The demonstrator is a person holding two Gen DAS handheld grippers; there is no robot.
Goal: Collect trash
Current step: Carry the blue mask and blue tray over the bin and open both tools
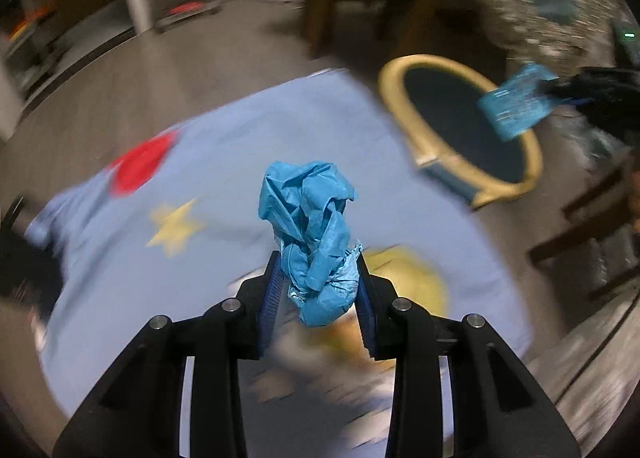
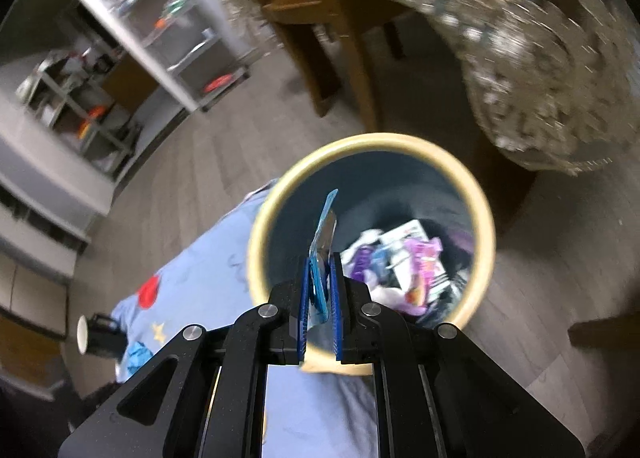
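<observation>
The left gripper [image 1: 318,278] pinches a crumpled blue wad of paper [image 1: 310,234] between its pads, raised above a light blue blanket [image 1: 224,162] printed with a red circle and a yellow star. The right gripper [image 2: 322,298] is pressed together on a thin blue wrapper [image 2: 324,242], held on edge over the open mouth of a round bin [image 2: 486,218] with a pale yellow rim. Inside the bin lie purple and white packets [image 2: 412,258], and the bin stands on the wooden floor [image 2: 192,178] at the blanket's edge.
</observation>
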